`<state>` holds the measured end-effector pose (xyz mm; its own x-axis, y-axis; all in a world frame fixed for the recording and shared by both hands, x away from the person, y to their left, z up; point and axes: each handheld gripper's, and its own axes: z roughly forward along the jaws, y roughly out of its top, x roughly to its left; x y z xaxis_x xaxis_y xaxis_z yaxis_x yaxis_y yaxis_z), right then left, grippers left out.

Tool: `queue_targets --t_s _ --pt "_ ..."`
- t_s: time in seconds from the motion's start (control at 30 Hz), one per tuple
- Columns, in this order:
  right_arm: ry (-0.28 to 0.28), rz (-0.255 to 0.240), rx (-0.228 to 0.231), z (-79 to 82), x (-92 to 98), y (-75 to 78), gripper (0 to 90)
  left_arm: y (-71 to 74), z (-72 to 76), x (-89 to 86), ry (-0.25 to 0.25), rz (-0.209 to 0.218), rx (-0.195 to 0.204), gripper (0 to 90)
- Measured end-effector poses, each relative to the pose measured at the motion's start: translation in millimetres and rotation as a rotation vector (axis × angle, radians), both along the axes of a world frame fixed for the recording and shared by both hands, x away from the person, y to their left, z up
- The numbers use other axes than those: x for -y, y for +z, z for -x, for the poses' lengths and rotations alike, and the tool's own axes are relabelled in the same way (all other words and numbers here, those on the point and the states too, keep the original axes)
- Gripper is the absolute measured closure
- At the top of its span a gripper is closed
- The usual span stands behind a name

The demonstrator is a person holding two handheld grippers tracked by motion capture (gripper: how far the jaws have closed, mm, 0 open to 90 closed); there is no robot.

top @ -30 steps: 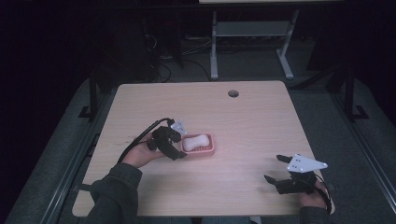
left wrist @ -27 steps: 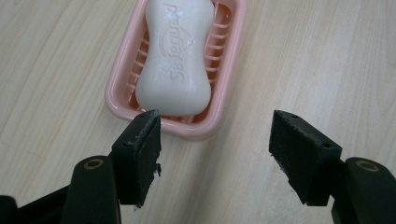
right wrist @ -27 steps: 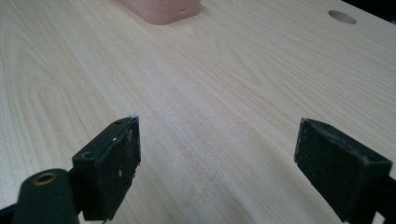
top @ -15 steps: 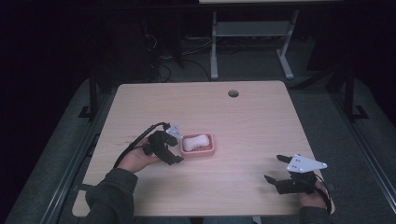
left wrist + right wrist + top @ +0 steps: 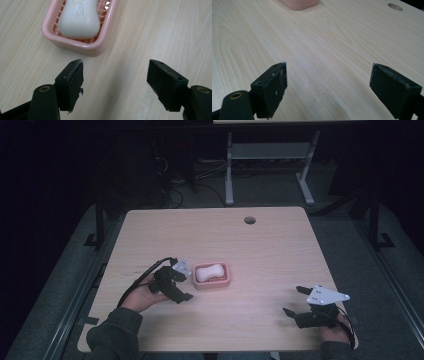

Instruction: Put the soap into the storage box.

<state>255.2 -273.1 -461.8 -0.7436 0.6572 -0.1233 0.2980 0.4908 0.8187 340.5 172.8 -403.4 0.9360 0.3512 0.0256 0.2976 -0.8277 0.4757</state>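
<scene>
Dark floor and a tangle of cables surround the desk (image 5: 280,245), a pale wooden top with a round cable hole (image 5: 249,220) near its far edge. On it sits a pink soap dish (image 5: 212,275), left of the middle and nearer the front edge than the far one, with a white bar of soap (image 5: 209,272) lying in it.

I have the left gripper (image 5: 180,285) just beside the dish on its left side, jaws spread wide and holding nothing. In the left gripper view the dish (image 5: 82,46) lies just ahead of the two pads and off to one side, apart from both, with the soap (image 5: 79,18) resting lengthwise on the slotted floor of the dish.

I have the right gripper (image 5: 298,302) resting low near the front right corner of the desk, well apart from the dish, jaws also spread and empty. Its own view looks across bare wood toward the near wall of the dish (image 5: 299,4) and the cable hole (image 5: 395,7).

I judge this to be the approach to the soap or its dish, with no grasp made yet. Next I would need to swing the left jaws round so that they straddle the bar or the rim squarely, then lower and close. The soap looks smooth, so a pinch across its narrow waist seems safest against slipping.
</scene>
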Motion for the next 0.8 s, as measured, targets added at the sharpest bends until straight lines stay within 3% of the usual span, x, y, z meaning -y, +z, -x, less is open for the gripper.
queue_targets --t_s 0.8 --pt "-0.008 0.012 -0.009 -0.4 -0.1 -1.4 13.7 -13.6 18.3 -17.6 0.027 0.020 -0.005 28.1"
